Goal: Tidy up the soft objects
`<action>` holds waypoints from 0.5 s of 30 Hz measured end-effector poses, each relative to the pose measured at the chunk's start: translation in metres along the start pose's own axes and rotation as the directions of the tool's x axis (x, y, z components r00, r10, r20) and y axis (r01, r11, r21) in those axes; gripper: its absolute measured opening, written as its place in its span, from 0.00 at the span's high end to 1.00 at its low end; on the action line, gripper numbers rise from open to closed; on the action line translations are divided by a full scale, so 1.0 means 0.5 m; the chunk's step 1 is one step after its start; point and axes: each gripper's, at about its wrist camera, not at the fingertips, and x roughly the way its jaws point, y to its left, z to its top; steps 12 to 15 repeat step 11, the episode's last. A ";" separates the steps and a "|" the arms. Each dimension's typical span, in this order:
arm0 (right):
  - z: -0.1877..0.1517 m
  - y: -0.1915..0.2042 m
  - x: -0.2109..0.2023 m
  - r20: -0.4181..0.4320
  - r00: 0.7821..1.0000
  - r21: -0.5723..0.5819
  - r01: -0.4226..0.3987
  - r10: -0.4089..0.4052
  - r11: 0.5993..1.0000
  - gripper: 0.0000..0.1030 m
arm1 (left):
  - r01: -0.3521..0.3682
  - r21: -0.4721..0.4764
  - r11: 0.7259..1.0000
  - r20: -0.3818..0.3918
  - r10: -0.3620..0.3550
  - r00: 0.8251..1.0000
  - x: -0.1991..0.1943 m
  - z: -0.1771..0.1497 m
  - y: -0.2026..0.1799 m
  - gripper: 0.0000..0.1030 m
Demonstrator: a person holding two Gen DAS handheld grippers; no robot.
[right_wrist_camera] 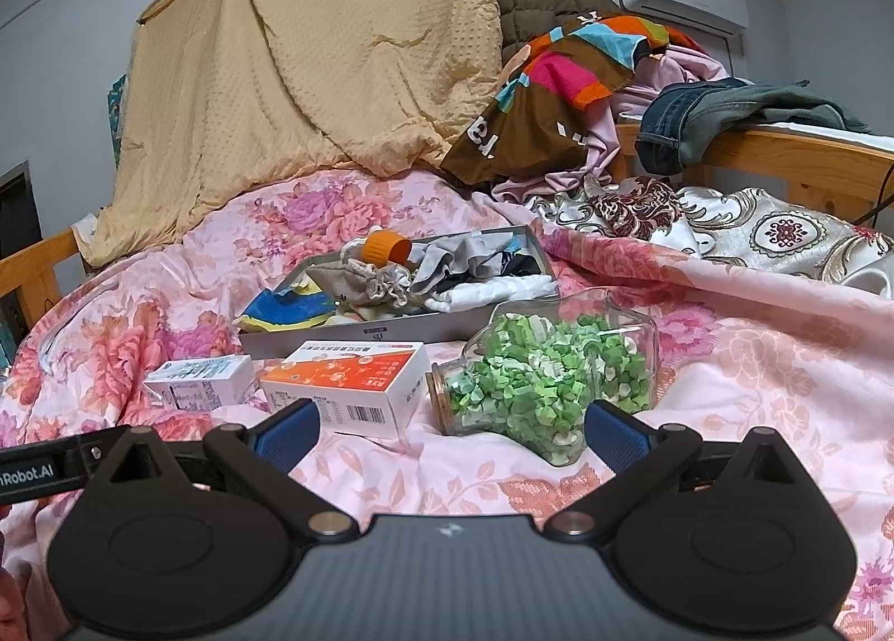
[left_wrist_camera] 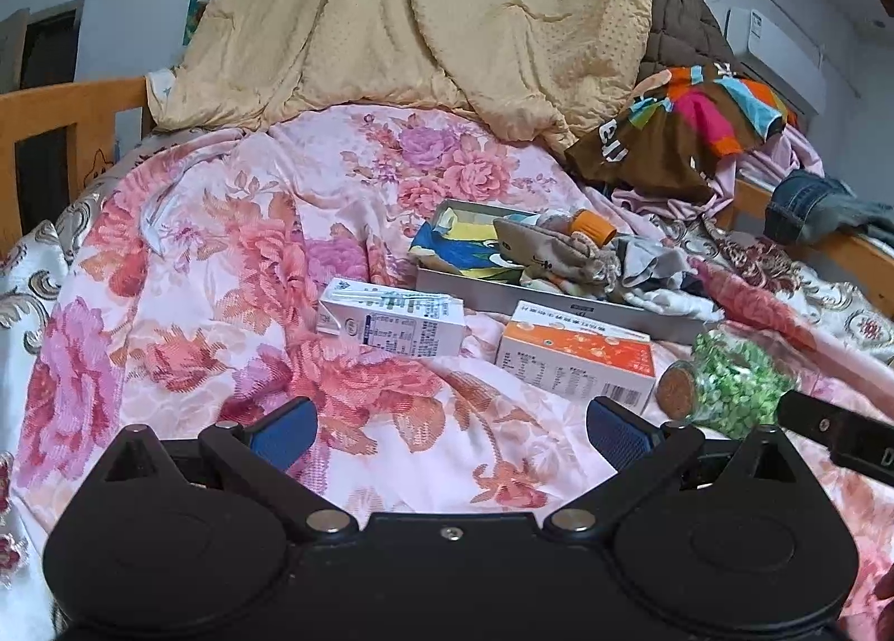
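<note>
Through the left wrist camera, the left gripper (left_wrist_camera: 451, 431) hovered over a glossy floral quilt (left_wrist_camera: 212, 261), its blue ribbed fingers (left_wrist_camera: 285, 431) spread wide and holding nothing. Ahead lay a shallow grey tray (left_wrist_camera: 531, 300) heaped with soft things: a blue-and-yellow cloth (left_wrist_camera: 464, 244), a beige drawstring pouch (left_wrist_camera: 553, 250) and crumpled grey and white fabric (left_wrist_camera: 654, 266), with an orange-capped bottle (left_wrist_camera: 592, 227) lying among them. A white carton (left_wrist_camera: 391, 319) and an orange-and-white box (left_wrist_camera: 575, 356) lay flat just before the tray, and a corked glass jar of green bits (left_wrist_camera: 732, 384) lay on its side to the right, partly hidden by the other gripper's black body. The quilt between the fingers and the boxes was open. In the right wrist camera, the right gripper (right_wrist_camera: 451, 431) also stood wide open and empty, its right finger (right_wrist_camera: 614, 431) just beside the jar (right_wrist_camera: 536, 384), whose bottom edge it covered. The orange box (right_wrist_camera: 346, 389) sat near the left finger; the white carton (right_wrist_camera: 201, 381) was partly cut off behind a quilt fold. The tray (right_wrist_camera: 391, 333) lay behind them, its far contents hard to tell apart. A dimpled tan blanket (right_wrist_camera: 313, 71) hung behind.
</note>
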 end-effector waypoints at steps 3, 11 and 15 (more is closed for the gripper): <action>0.001 0.001 0.000 -0.004 1.000 -0.004 -0.004 0.004 1.000 0.00 | -0.005 0.001 1.000 -0.007 0.005 1.000 0.003 -0.001 0.003 0.01; 0.006 -0.001 0.003 -0.015 1.000 -0.010 -0.008 0.008 1.000 0.00 | -0.025 -0.004 1.000 0.001 0.025 1.000 0.002 -0.003 0.006 0.01; 0.006 -0.001 0.003 -0.015 1.000 -0.010 -0.008 0.008 1.000 0.00 | -0.025 -0.004 1.000 0.001 0.025 1.000 0.002 -0.003 0.006 0.01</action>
